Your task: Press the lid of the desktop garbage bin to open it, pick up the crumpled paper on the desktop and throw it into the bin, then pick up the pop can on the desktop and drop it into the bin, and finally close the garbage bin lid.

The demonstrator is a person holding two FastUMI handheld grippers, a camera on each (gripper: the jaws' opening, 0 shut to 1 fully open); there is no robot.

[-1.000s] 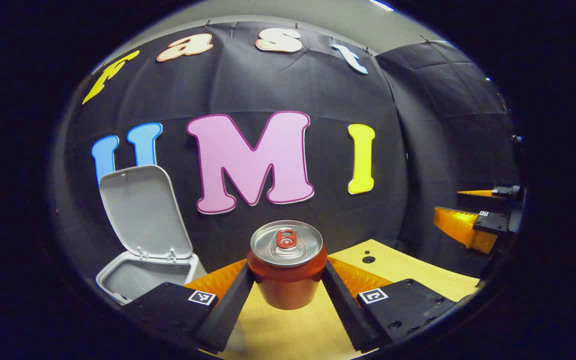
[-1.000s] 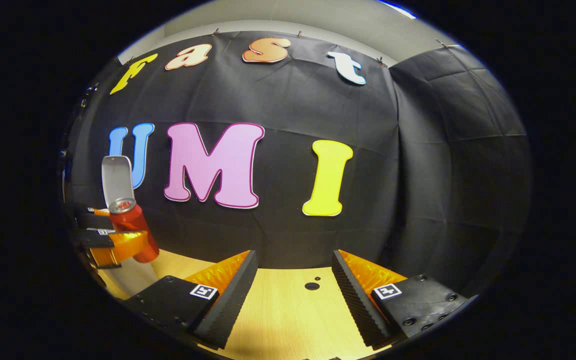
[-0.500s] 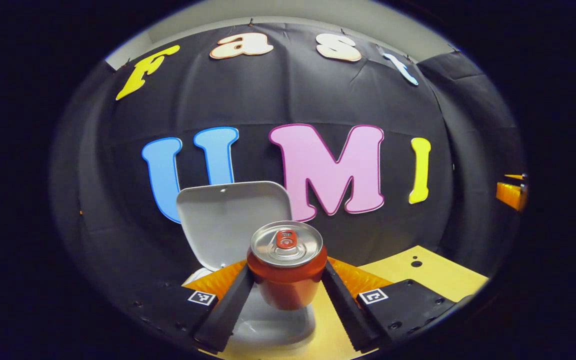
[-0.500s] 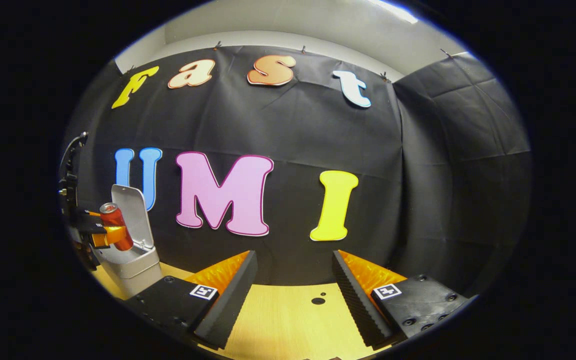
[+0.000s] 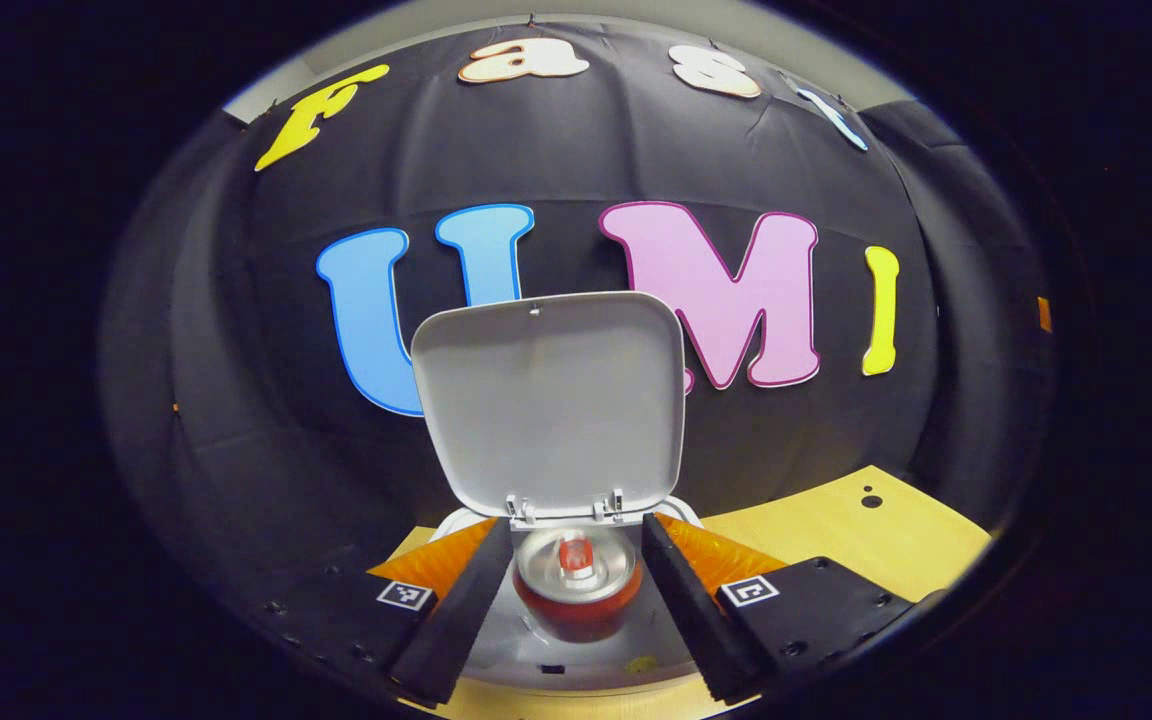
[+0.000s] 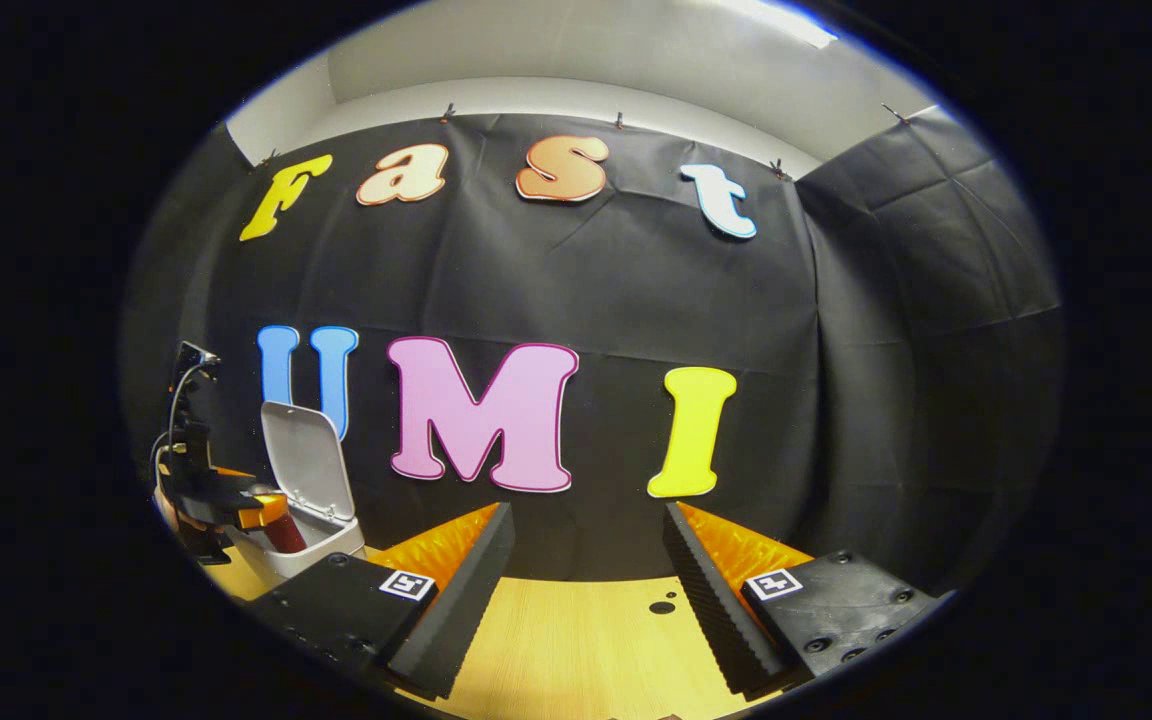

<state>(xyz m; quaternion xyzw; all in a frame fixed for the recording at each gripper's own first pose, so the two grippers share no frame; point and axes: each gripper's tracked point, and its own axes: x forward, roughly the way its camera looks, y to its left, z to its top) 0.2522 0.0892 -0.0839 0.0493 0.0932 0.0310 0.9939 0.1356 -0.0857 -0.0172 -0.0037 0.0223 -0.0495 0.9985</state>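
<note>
In the left gripper view, the left gripper (image 5: 576, 570) sits right over the open garbage bin (image 5: 591, 655), with the pop can (image 5: 576, 590) upright between its fingers; whether they're actually pinching it, I can't tell. The lid (image 5: 549, 400) stands up just behind the can. In the right gripper view, the right gripper (image 6: 586, 580) is spread wide with nothing in it, over the wooden desktop (image 6: 576, 650), well to the right of the bin (image 6: 321, 545).

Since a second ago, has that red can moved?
Yes. In the right gripper view the red can has gone down and toward the bin, from level with the open lid to the bin's mouth.
</note>
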